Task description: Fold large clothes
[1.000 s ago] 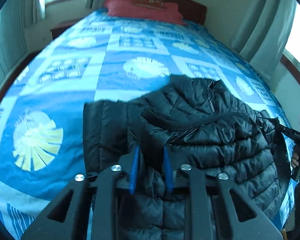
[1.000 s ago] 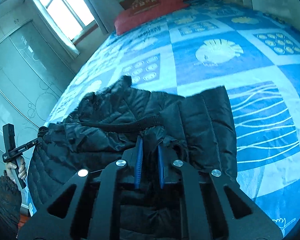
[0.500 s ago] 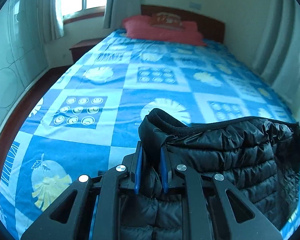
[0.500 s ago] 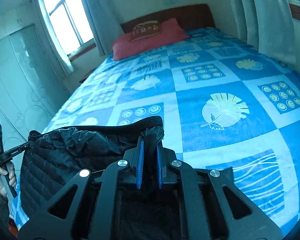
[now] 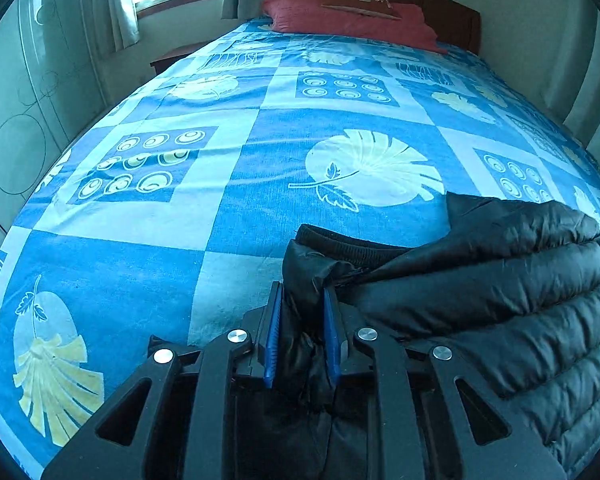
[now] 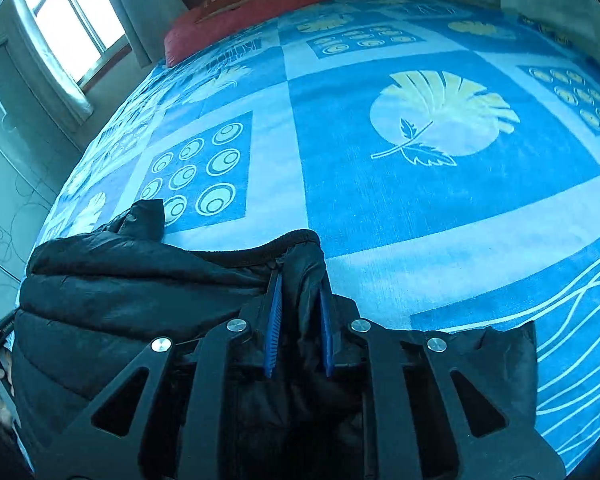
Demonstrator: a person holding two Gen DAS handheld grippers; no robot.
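Left wrist view shows the left tongs (image 5: pixel 300 332) low over the bed (image 5: pixel 236 184), with a bunch of the black jacket (image 5: pixel 500 304) between the blue pads (image 5: pixel 271 340); the jaws are a little apart and are opening at this moment, but the cloth still fills the gap. Right wrist view shows the same on the other side: the right tongs (image 6: pixel 298 320) have the hem corner of the jacket (image 6: pixel 132 292) between the pads (image 6: pixel 274 328), and these jaws are opening too. The jacket lies at the near end of the bed, folded over on itself, with the ribbed hem (image 6: pixel 256 250) stretched between the two tongs and the puffy body lying behind it. A dark flap (image 6: pixel 500 344) shows at the right edge, beside the right tongs. I think the fold is being laid down now, and the risk is in the release. The padded cloth is springy, so the top layer may rise or slide back when the hold goes. If one side lets go before the other, the hem may fall crooked. The slippery shell may also catch on a pad and be dragged when the tongs draw away, which would spoil the edge.
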